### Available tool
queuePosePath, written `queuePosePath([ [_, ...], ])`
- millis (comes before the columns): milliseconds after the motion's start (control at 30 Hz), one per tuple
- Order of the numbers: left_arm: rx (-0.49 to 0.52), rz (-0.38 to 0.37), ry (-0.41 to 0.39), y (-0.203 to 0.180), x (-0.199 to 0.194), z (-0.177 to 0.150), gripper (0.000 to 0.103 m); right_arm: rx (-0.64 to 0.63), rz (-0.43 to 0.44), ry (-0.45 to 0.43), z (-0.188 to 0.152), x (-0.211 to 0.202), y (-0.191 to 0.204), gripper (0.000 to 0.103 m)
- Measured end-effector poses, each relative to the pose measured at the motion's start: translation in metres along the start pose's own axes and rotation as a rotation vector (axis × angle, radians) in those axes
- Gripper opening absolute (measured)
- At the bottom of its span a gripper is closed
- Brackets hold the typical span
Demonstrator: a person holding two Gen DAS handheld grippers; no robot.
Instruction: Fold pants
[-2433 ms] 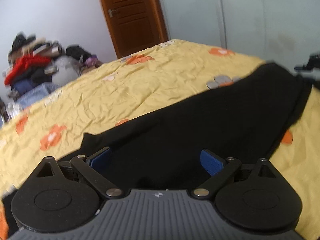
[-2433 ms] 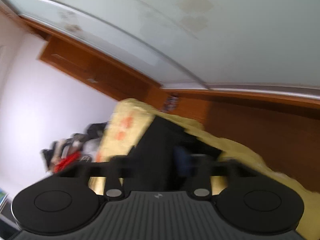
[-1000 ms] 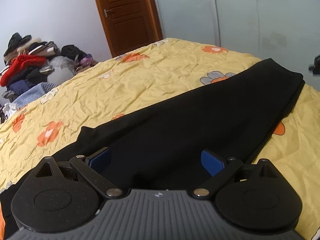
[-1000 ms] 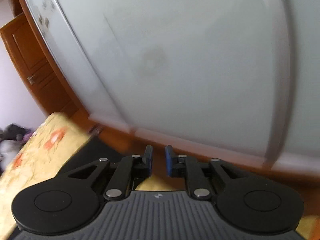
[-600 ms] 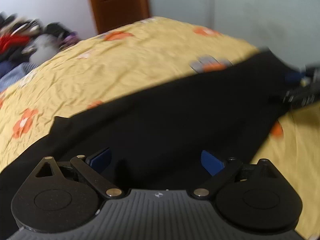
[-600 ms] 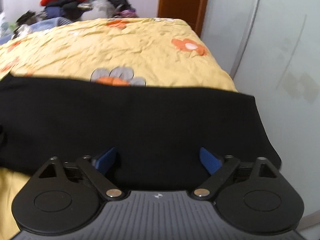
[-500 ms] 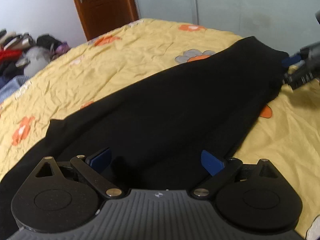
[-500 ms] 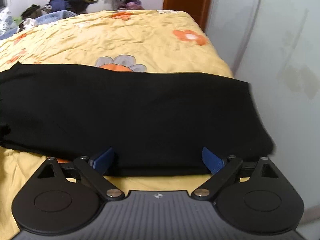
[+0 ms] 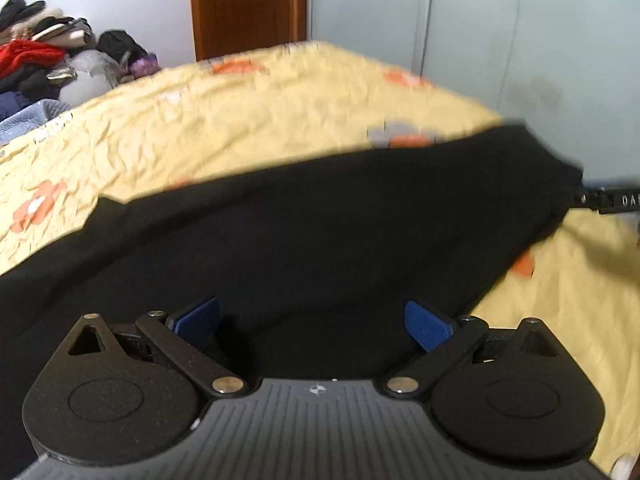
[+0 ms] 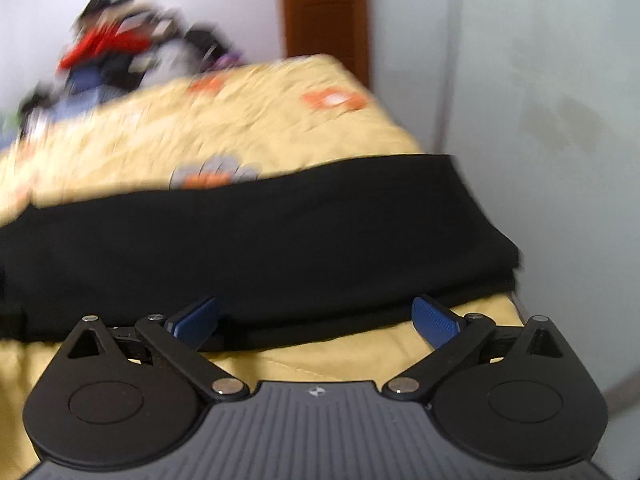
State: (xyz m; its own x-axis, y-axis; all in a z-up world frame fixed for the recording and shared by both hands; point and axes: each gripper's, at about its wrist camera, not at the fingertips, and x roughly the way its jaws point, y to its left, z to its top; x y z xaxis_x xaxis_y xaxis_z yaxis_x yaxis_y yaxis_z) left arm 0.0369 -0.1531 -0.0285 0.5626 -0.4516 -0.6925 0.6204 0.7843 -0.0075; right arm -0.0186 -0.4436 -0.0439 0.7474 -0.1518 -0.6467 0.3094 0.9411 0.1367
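Note:
Black pants [image 9: 320, 232] lie flat across the yellow flowered bed [image 9: 240, 112], folded lengthwise into one long strip. My left gripper [image 9: 312, 320] is open just above the wide part of the pants, with black cloth below its blue pads and no grip. My right gripper [image 10: 316, 320] is at the strip's end [image 10: 260, 240] near the bed's right corner. Its jaws are opening, and the near edge of the cloth lies between the pads without being pressed. Part of the right gripper [image 9: 608, 200] shows at the right edge of the left wrist view.
A pile of clothes [image 9: 40, 64] sits beyond the bed at the far left. A brown door [image 9: 248, 4] stands behind the bed, and pale wardrobe panels [image 9: 500, 32] run close along the bed's right side. The bed's corner [image 10: 508, 312] is just right of the pants' end.
The right gripper swung from facing the wardrobe down to the pants' end, and its jaws went from nearly shut to wide. It came into the left wrist view at the right.

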Motion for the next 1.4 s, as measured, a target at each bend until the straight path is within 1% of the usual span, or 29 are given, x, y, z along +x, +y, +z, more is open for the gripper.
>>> queuePosePath([
  [67, -0.029, 0.035, -0.051, -0.001, -0.002, 0.008, 0.100, 0.090, 0.044, -0.050, 0.000, -0.005, -0.003, 0.103],
  [100, -0.034, 0.053, -0.068, -0.002, -0.002, 0.012, 0.101, 0.103, 0.058, -0.059, 0.001, -0.001, 0.000, 0.103],
  [133, -0.031, 0.072, -0.087, -0.003, -0.002, 0.015, 0.101, 0.098, 0.056, -0.062, 0.004, 0.004, 0.006, 0.103],
  [167, -0.027, 0.096, -0.098, -0.004, -0.005, 0.017, 0.101, 0.077, 0.033, -0.063, 0.008, 0.010, 0.015, 0.103],
  [233, -0.033, 0.148, -0.107, 0.000, -0.006, 0.022, 0.101, 0.012, -0.031, -0.044, 0.018, 0.025, 0.038, 0.103],
  [267, -0.047, 0.162, -0.109, 0.005, -0.005, 0.023, 0.101, -0.036, -0.043, -0.040, 0.022, 0.032, 0.050, 0.103],
  [333, -0.101, 0.165, -0.070, 0.021, 0.004, 0.024, 0.102, -0.131, -0.045, -0.027, 0.025, 0.048, 0.067, 0.103],
  [367, -0.127, 0.154, -0.026, 0.031, 0.012, 0.024, 0.102, -0.170, -0.073, 0.027, 0.025, 0.063, 0.073, 0.103],
  [400, -0.158, 0.138, 0.029, 0.040, 0.021, 0.024, 0.101, -0.168, -0.063, 0.011, 0.022, 0.065, 0.072, 0.103],
  [433, -0.196, 0.117, 0.093, 0.047, 0.030, 0.020, 0.097, -0.158, -0.042, 0.008, 0.021, 0.062, 0.067, 0.103],
  [467, -0.221, 0.102, 0.112, 0.053, 0.032, 0.016, 0.098, -0.157, -0.027, 0.022, 0.019, 0.060, 0.063, 0.103],
  [500, -0.222, 0.098, 0.072, 0.054, 0.026, 0.013, 0.100, -0.154, -0.027, 0.022, 0.017, 0.053, 0.058, 0.103],
  [533, -0.216, 0.096, 0.042, 0.051, 0.021, 0.010, 0.100, -0.133, -0.044, 0.017, 0.014, 0.044, 0.052, 0.103],
  [600, -0.206, 0.083, 0.028, 0.045, 0.016, 0.009, 0.101, -0.067, -0.085, -0.018, 0.006, 0.028, 0.037, 0.103],
  [633, -0.210, 0.083, 0.012, 0.042, 0.014, 0.008, 0.101, -0.009, -0.097, -0.046, 0.002, 0.016, 0.024, 0.103],
  [700, -0.203, 0.083, -0.036, 0.035, 0.012, 0.004, 0.101, 0.141, -0.092, -0.093, -0.005, -0.002, -0.005, 0.103],
  [767, -0.168, 0.101, -0.045, 0.026, 0.012, 0.000, 0.101, 0.323, -0.067, -0.115, -0.011, -0.012, -0.038, 0.103],
  [833, -0.136, 0.117, -0.012, 0.021, 0.019, -0.001, 0.101, 0.466, -0.023, -0.087, -0.014, -0.012, -0.065, 0.103],
  [967, -0.149, 0.128, -0.014, 0.022, 0.017, -0.007, 0.102, 0.651, 0.131, -0.125, -0.018, -0.014, -0.099, 0.103],
  [1033, -0.146, 0.133, -0.010, 0.022, 0.018, -0.007, 0.102, 0.738, 0.194, -0.162, -0.020, -0.009, -0.114, 0.103],
  [1067, -0.140, 0.138, -0.009, 0.021, 0.019, -0.007, 0.103, 0.770, 0.214, -0.184, -0.021, -0.008, -0.121, 0.103],
  [1100, -0.132, 0.145, -0.009, 0.021, 0.019, -0.008, 0.103, 0.785, 0.202, -0.197, -0.020, -0.006, -0.124, 0.103],
  [1200, -0.113, 0.160, -0.021, 0.017, 0.020, -0.011, 0.103, 0.849, 0.220, -0.208, -0.018, 0.000, -0.133, 0.103],
  [1300, -0.106, 0.173, -0.044, 0.015, 0.021, -0.014, 0.103, 0.867, 0.221, -0.229, -0.018, 0.002, -0.139, 0.103],
  [1400, -0.092, 0.184, -0.058, 0.012, 0.021, -0.016, 0.103, 0.883, 0.196, -0.222, -0.014, 0.013, -0.139, 0.103],
])
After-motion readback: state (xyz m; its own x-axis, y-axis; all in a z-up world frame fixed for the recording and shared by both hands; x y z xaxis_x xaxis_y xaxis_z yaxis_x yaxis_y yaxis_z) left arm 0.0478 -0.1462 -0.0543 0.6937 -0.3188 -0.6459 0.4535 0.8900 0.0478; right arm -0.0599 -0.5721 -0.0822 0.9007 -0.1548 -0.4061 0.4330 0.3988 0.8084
